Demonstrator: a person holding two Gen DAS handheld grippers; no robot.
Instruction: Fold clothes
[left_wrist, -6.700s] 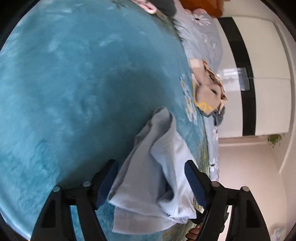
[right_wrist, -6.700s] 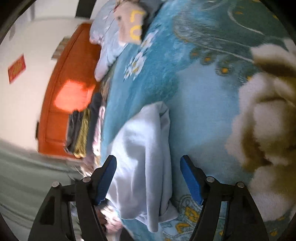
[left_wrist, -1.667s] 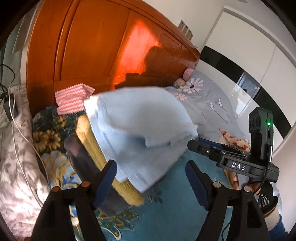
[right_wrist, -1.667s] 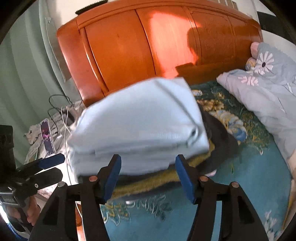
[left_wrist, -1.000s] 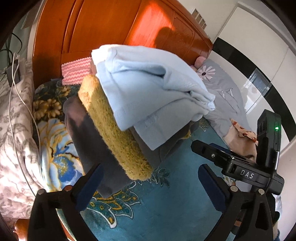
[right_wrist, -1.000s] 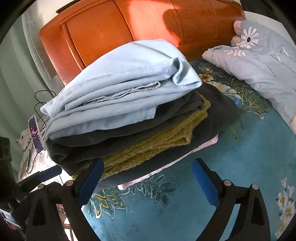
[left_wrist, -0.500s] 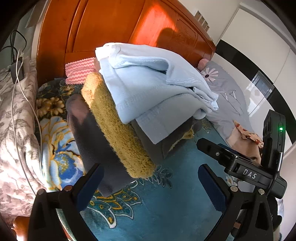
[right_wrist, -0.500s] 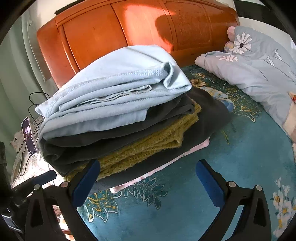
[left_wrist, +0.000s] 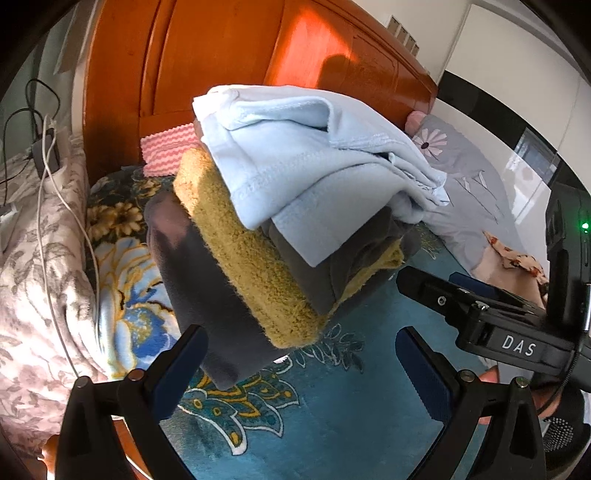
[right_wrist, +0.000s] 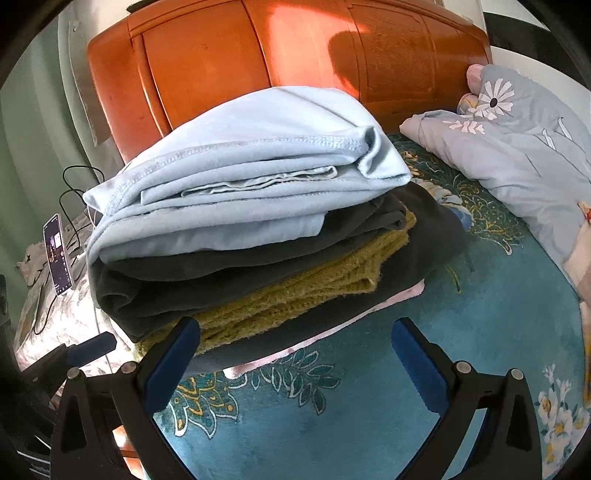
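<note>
Stack position and gripper clearance

Stack of folded clothes sits on the teal bedspread, close to the orange wooden headboard; we read it as lying ahead of both grippers and slightly left of centre in each wrist view. Our left gripper stands with jaws spread wide and nothing between them; our right gripper likewise stands wide and empty. In the left wrist view the right gripper appears at the right side, beside the stack but apart from it.

Long axis: seen from the right wrist, the stack runs from lower left to upper right; its near long edge faces the right gripper, and its short end faces the left gripper. We judge both grippers about equally near; neither touches cloth.

Count, top to bottom, as far as we can tell:
- one light blue garment;
- one dark grey garment;
- one mustard knit;
- one further dark layer;
- one pink edge at the base.

One grey floral pillow lies well apart to the right; one phone stands off the bed at the left.

We judge the blue garment placed; the next item lies elsewhere.
</note>
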